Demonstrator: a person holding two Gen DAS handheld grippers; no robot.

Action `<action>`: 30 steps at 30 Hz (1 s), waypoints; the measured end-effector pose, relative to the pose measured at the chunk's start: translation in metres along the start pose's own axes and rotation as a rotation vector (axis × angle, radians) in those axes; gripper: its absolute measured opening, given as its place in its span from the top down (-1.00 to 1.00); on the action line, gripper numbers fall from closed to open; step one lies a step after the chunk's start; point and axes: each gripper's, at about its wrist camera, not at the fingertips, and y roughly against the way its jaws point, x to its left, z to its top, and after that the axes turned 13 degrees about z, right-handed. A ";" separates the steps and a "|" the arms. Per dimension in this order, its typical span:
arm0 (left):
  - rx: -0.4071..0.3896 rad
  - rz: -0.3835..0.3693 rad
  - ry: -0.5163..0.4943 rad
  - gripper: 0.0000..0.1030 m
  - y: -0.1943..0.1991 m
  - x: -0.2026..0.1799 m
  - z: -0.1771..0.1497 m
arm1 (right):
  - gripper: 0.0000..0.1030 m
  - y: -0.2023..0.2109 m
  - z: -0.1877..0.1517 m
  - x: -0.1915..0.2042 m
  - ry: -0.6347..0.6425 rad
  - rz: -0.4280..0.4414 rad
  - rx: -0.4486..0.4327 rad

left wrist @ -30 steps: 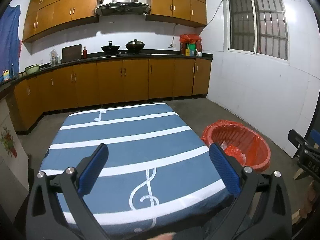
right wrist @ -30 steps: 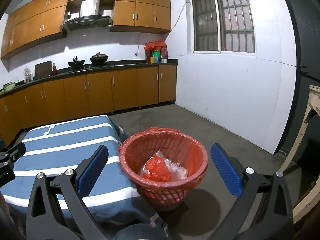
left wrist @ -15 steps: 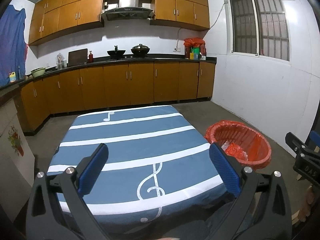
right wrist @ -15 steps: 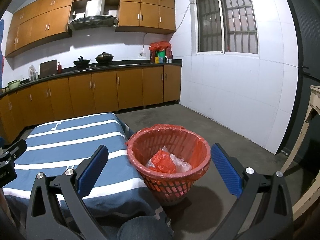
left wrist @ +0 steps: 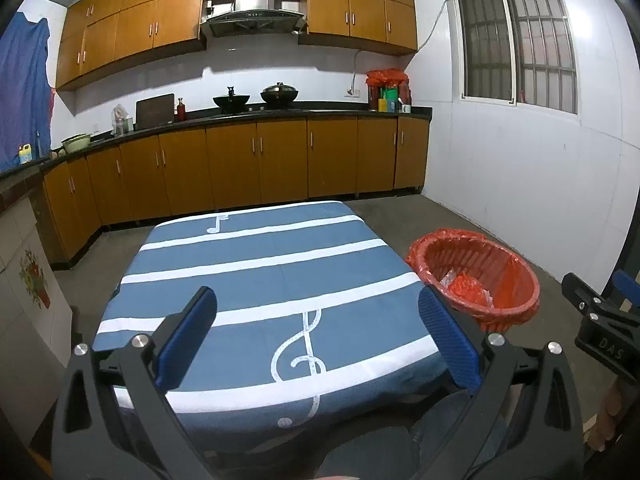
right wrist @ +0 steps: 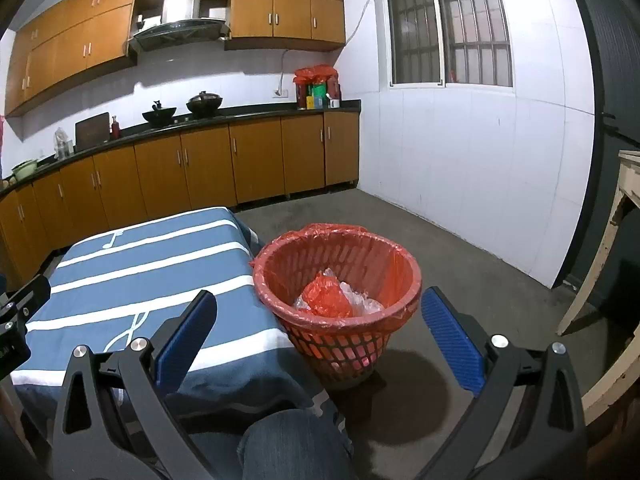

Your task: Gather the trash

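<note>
A red mesh waste basket lined with a red bag stands on the floor right of the table; in the left wrist view the basket shows at the right. Inside lie a crumpled red wrapper and clear plastic. My left gripper hangs open over the near edge of the table, which wears a blue cloth with white stripes and music notes. My right gripper stands open just short of the basket, nothing between its blue pads. No trash shows on the cloth.
Wooden kitchen cabinets with a black counter run along the far wall. A white tiled wall closes the right side. A pale wooden frame stands at the far right. A person's knee in jeans is below the right gripper.
Both grippers have drawn back and risen, so the table and basket look farther away. Both stay open and empty throughout.
</note>
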 end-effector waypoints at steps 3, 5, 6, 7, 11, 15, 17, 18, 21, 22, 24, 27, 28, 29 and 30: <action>0.005 -0.001 0.002 -0.92 0.001 -0.002 -0.003 | -0.97 0.000 -0.001 0.000 -0.002 -0.001 0.004; 0.005 0.001 0.003 -0.92 0.002 -0.002 -0.004 | -0.97 0.001 -0.002 -0.001 -0.003 0.000 0.004; 0.005 0.002 0.003 -0.92 0.002 -0.002 -0.005 | -0.97 0.002 -0.002 0.000 -0.003 0.000 0.004; 0.005 0.003 0.004 -0.92 0.003 -0.002 -0.006 | -0.97 0.001 -0.002 -0.001 -0.002 0.000 0.003; 0.002 0.015 0.004 -0.92 0.006 -0.003 -0.007 | -0.97 0.001 -0.002 -0.001 -0.001 -0.002 0.003; 0.001 0.029 0.006 -0.92 0.007 -0.005 -0.007 | -0.97 0.003 -0.002 0.001 0.006 -0.001 0.004; 0.003 0.032 0.007 -0.92 0.007 -0.006 -0.008 | -0.97 0.004 -0.003 0.001 0.009 0.000 0.004; 0.004 0.035 0.008 -0.92 0.008 -0.006 -0.009 | -0.97 0.004 -0.003 0.002 0.010 0.001 0.004; 0.005 0.047 0.009 -0.92 0.008 -0.005 -0.010 | -0.97 0.004 -0.002 0.003 0.012 0.001 0.004; 0.004 0.052 0.009 -0.92 0.008 -0.005 -0.011 | -0.97 0.004 -0.002 0.003 0.012 0.001 0.004; 0.004 0.057 0.012 -0.92 0.009 -0.005 -0.011 | -0.97 0.004 -0.002 0.003 0.013 0.002 0.004; 0.004 0.062 0.016 -0.92 0.010 -0.005 -0.012 | -0.97 0.004 -0.001 0.004 0.015 0.002 0.003; 0.003 0.062 0.018 -0.92 0.010 -0.004 -0.012 | -0.97 0.005 -0.001 0.004 0.016 0.002 0.003; 0.003 0.062 0.018 -0.92 0.010 -0.004 -0.012 | -0.97 0.005 -0.001 0.004 0.016 0.003 0.002; 0.001 0.062 0.019 -0.92 0.011 -0.004 -0.011 | -0.97 0.005 0.000 0.004 0.016 0.003 0.001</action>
